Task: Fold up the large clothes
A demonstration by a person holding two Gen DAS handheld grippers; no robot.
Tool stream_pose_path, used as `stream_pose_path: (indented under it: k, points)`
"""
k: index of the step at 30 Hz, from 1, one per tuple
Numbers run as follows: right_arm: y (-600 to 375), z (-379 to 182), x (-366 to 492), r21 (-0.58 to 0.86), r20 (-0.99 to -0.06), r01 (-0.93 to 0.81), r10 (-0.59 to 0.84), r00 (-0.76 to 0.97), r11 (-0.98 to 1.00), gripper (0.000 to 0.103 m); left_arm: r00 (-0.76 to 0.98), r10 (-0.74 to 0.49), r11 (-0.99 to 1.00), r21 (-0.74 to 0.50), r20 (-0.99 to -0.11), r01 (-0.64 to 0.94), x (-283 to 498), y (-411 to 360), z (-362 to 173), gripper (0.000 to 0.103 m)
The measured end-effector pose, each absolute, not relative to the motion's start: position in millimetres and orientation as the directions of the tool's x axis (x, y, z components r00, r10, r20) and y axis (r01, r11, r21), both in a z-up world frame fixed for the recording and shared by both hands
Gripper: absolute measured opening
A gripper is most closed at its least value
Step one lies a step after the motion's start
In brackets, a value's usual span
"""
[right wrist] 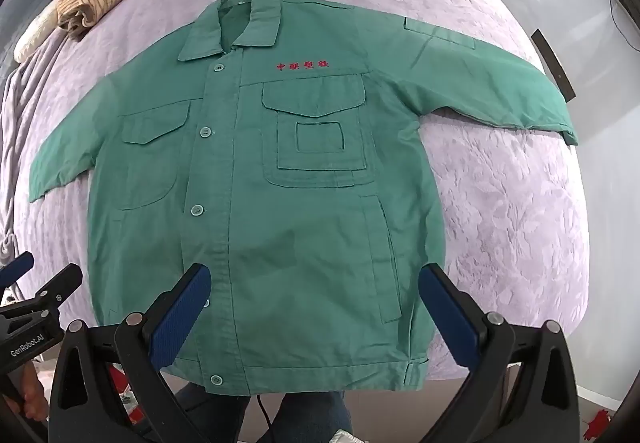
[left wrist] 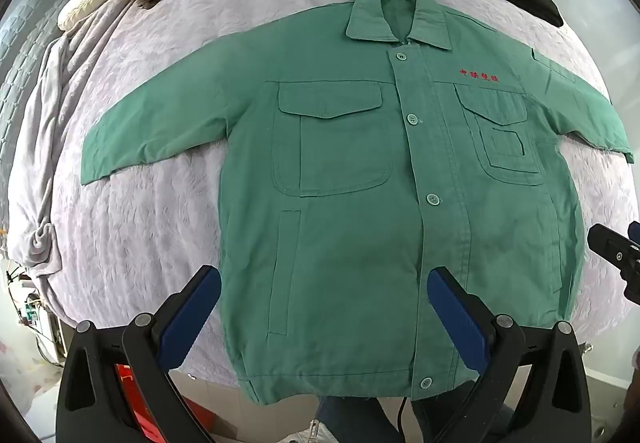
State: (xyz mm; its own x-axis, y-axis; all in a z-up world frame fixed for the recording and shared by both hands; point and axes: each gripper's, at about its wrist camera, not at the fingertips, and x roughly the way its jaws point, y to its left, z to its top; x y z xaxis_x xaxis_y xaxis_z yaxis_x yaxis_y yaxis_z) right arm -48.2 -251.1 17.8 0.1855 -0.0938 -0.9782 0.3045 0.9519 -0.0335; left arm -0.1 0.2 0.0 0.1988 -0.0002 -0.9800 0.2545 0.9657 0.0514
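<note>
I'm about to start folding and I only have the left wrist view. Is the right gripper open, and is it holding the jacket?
Observer: The right gripper is wide open over the green jacket near its hem, gripping nothing.
Operator: The sleeve on that side runs off my picture. How does it lie?
Observer: That sleeve is spread out flat, its cuff close to the bed's edge.
Operator: And the hem corner hidden in my view?
Observer: That corner lies flat at the near edge of the bed cover.
</note>
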Motion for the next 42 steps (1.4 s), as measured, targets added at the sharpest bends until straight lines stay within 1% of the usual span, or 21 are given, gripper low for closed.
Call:
stream_pose_path:
  k: [33,42]
  points:
    - [-248.4,18.2,-46.2,-0.032,-0.98,0.305,-0.09,0.18,0.952,0.103,0.197,0.001,0.966,0.052,-0.98,0.254,-0.1,0.4,0.1,0.103]
    - [-246.8,16.4,-45.4,-0.032,-0.98,0.299,-0.089,0.18,0.954,0.103,0.197,-0.001,0.967,0.049,-0.98,0.25,-0.5,10.4,0.2,0.103]
